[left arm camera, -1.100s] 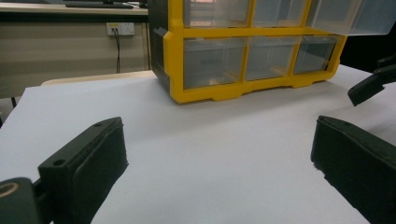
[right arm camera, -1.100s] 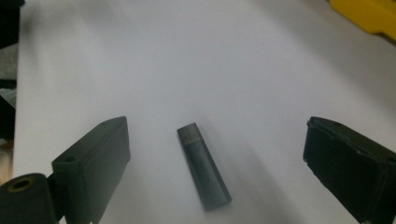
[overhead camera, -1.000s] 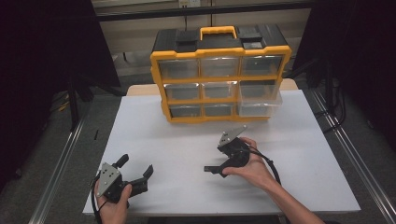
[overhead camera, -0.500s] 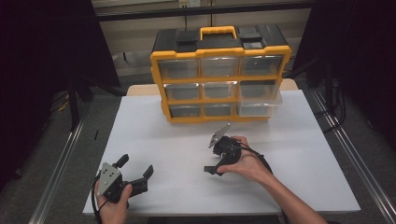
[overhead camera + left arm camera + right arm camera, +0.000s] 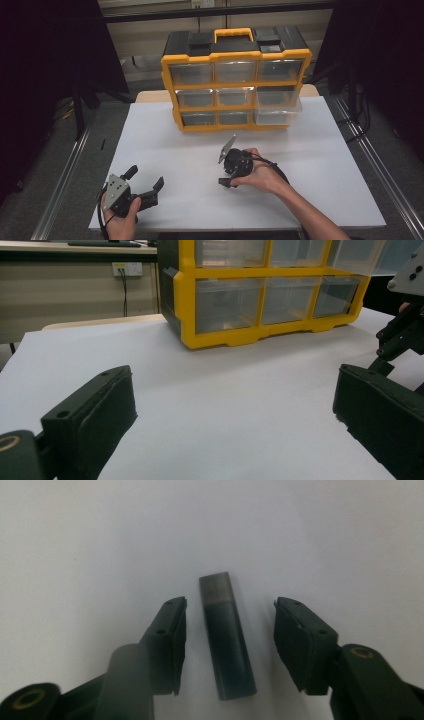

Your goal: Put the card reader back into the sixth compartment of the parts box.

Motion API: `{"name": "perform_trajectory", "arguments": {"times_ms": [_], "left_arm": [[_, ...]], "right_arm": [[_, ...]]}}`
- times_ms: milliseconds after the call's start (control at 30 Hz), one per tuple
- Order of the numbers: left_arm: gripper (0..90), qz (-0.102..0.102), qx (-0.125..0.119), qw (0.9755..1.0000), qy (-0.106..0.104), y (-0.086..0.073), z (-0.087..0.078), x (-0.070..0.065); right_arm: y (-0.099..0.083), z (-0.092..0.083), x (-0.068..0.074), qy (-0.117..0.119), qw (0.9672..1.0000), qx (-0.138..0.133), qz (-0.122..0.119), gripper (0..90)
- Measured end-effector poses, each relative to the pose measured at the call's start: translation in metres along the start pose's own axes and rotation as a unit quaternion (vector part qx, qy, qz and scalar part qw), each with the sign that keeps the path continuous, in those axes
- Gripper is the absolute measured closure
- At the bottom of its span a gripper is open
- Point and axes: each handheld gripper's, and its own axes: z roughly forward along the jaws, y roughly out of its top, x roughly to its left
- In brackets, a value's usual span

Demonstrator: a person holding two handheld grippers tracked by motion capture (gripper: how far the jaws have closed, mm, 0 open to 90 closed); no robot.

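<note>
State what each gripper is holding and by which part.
Nothing is held. The right gripper is open, its jaws either side of a small dark bar on the table, not touching it. The left gripper is open and empty.

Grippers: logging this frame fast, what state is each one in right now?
Left gripper: open, holding nothing.
Right gripper: open, jaws on either side of a small dark bar on the table, not gripping it.
</note>
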Motion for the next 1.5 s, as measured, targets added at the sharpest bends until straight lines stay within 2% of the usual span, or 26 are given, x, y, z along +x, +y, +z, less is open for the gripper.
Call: {"name": "perform_trajectory", "arguments": {"times_ms": [167, 333, 667, 900, 1233, 1500], "left_arm": [[3.5, -0.001, -0.001, 1.0000, 0.000, 0.000, 0.000, 0.000], [3.4, -0.001, 0.003, 1.0000, -0.002, 0.000, 0.000, 0.000], [3.5, -0.002, 0.003, 1.0000, -0.003, -0.001, 0.001, -0.001], [3.6, -0.002, 0.003, 1.0000, -0.003, -0.001, 0.001, 0.000], [3.6, -0.003, 0.003, 1.0000, -0.002, -0.001, 0.000, 0.000], [3.6, -0.003, 0.001, 1.0000, 0.000, -0.001, 0.001, 0.000]], "right_arm": [[0.000, 0.001, 0.001, -0.006, 0.9999, 0.010, -0.008, 60.3], [0.001, 0.002, 0.002, -0.013, 0.9997, 0.014, -0.017, 62.3], [0.005, 0.003, 0.006, -0.008, 0.9995, 0.028, -0.009, 73.4], [0.005, 0.002, 0.005, -0.007, 0.9996, 0.028, -0.002, 73.9], [0.002, 0.000, 0.003, -0.004, 0.9998, 0.016, 0.009, 73.9], [-0.003, -0.011, 0.001, -0.012, 0.9995, -0.016, 0.024, 73.9]]}}
